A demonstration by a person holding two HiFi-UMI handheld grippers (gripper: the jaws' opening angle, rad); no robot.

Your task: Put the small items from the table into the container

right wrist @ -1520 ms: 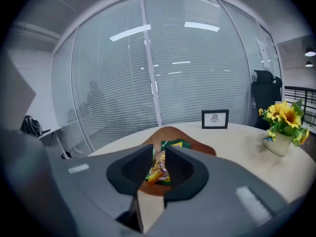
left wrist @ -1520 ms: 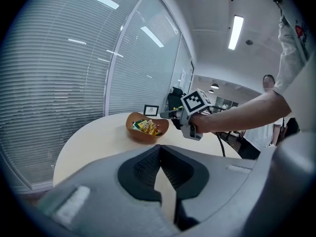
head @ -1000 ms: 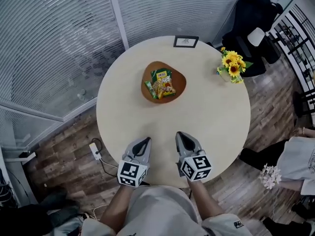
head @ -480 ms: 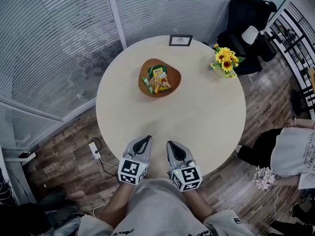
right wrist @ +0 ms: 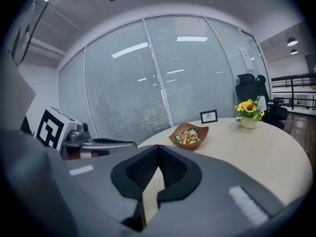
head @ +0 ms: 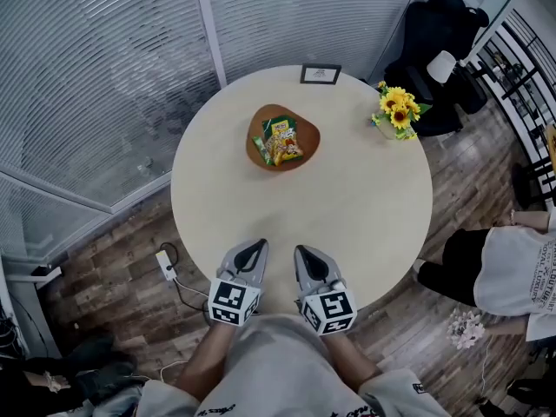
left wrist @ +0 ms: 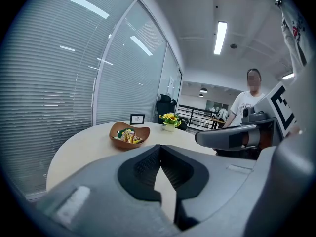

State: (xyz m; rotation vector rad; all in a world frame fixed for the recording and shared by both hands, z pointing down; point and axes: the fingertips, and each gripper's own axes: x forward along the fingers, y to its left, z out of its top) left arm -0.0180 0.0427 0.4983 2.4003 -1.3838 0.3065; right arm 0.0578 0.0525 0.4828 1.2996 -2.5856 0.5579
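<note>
the grey left gripper (head: 257,245) and grey right gripper (head: 304,251) sit side by side over the near edge of the round beige table (head: 365,198), jaws pressed together, empty. the colourful snack packets (head: 281,141) lie in the brown wooden bowl (head: 310,137), well ahead of both.

Snack packets (head: 282,142) piled in brown bowl (head: 306,129)

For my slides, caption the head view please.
Left claw and right claw, both shut, at the table's near edge; snack packets in the bowl.
</note>
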